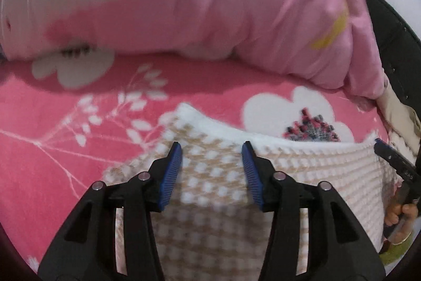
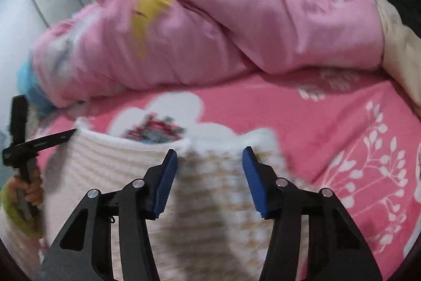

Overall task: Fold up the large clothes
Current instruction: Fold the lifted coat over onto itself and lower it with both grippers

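Observation:
A fluffy white-and-beige checked knit garment (image 1: 215,202) lies on the pink bed, its white edge folded toward the far side. My left gripper (image 1: 211,146) hovers over its left part, blue pads apart, with the knit showing below the gap and nothing pinched. At the right edge of that view a hand (image 1: 400,212) holds the other tool. In the right wrist view, my right gripper (image 2: 209,152) stands open over the same garment (image 2: 210,215), near its right corner. The left tool's finger (image 2: 50,140) pokes in from the left by the garment's far left corner.
A pink floral bedsheet (image 1: 52,123) surrounds the garment. A bulky pink quilt (image 1: 263,17) is heaped along the far side. A beige cloth (image 2: 402,57) lies at the far right, with dark furniture (image 1: 389,30) behind. A white wall (image 2: 26,4) stands to the left.

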`<action>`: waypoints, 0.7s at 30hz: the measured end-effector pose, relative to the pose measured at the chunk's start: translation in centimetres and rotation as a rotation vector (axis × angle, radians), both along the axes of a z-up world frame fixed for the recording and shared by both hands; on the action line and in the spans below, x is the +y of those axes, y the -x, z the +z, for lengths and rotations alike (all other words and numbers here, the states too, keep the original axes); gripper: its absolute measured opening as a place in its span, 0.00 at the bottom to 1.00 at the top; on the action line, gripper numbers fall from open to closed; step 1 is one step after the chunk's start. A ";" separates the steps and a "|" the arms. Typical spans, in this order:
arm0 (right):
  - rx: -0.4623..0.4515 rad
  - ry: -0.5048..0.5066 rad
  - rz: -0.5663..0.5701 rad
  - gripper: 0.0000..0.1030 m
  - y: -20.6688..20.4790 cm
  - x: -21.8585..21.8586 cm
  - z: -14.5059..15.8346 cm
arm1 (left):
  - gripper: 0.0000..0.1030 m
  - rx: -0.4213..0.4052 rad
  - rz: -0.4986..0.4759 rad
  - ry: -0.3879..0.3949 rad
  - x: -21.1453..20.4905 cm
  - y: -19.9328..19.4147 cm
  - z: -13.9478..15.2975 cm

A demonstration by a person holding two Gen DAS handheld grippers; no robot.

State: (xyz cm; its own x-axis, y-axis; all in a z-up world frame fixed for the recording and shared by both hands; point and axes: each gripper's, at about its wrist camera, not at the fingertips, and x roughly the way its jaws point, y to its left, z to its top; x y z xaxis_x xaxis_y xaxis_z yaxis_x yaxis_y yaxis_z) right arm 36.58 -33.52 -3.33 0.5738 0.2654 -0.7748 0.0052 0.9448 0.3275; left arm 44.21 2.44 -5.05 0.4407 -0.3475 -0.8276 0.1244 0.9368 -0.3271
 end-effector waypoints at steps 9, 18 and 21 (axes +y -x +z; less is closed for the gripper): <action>-0.010 -0.162 -0.181 0.31 6.8 -7.9 2.0 | 0.38 -0.061 0.086 0.013 6.1 4.0 3.1; -0.016 0.108 0.035 0.52 15.4 2.3 2.1 | 0.44 -0.108 -0.080 -0.085 2.4 13.3 2.9; 0.030 0.080 0.011 0.53 16.0 1.5 -1.6 | 0.42 -0.108 -0.070 -0.091 3.1 14.1 -0.3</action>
